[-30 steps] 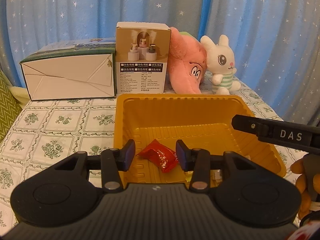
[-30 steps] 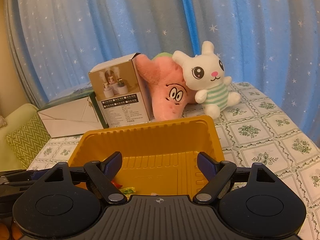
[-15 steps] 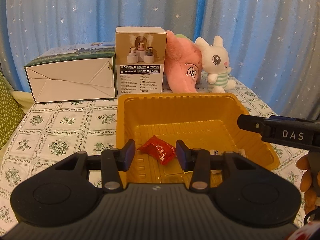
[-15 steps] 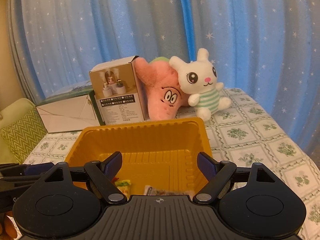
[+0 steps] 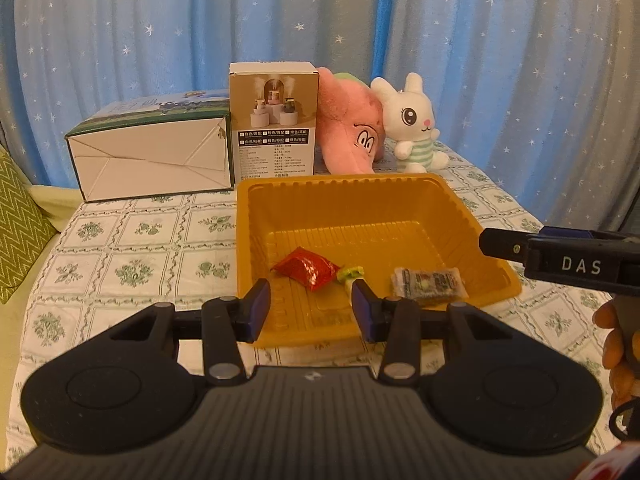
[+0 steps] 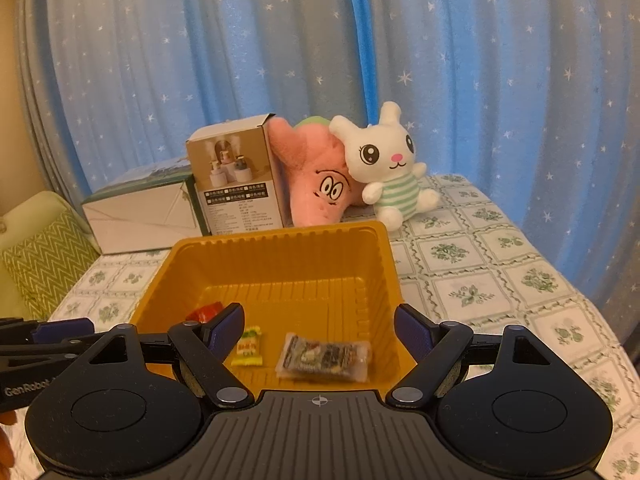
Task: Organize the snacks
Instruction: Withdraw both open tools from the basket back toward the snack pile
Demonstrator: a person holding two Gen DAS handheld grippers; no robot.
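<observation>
An orange plastic tray point(image 5: 460, 208) point(image 6: 384, 256) sits on the patterned tablecloth and holds three snacks. In it lie a red packet point(image 5: 308, 270) point(image 6: 204, 313), a small yellow-green candy point(image 5: 350, 273) point(image 6: 249, 348) and a clear packet with dark contents point(image 5: 428, 284) point(image 6: 324, 358). My left gripper point(image 5: 311, 309) hangs open over the tray's near edge with nothing between its fingers. My right gripper point(image 6: 319, 330) stands wide open above the tray's near side, also holding nothing. One finger of the right gripper point(image 5: 560, 260) shows in the left wrist view.
At the back of the table stand a white-and-green box point(image 5: 152, 160), a tall product box point(image 5: 274, 124), a pink plush point(image 5: 352, 128) and a white bunny plush point(image 5: 412, 120). A green zigzag cushion point(image 5: 20, 220) lies left. Blue starred curtains hang behind.
Both grippers have drawn back and risen from the tray, so more of its floor shows. The candy and the clear packet have come into view. Neither gripper's opening has changed.
</observation>
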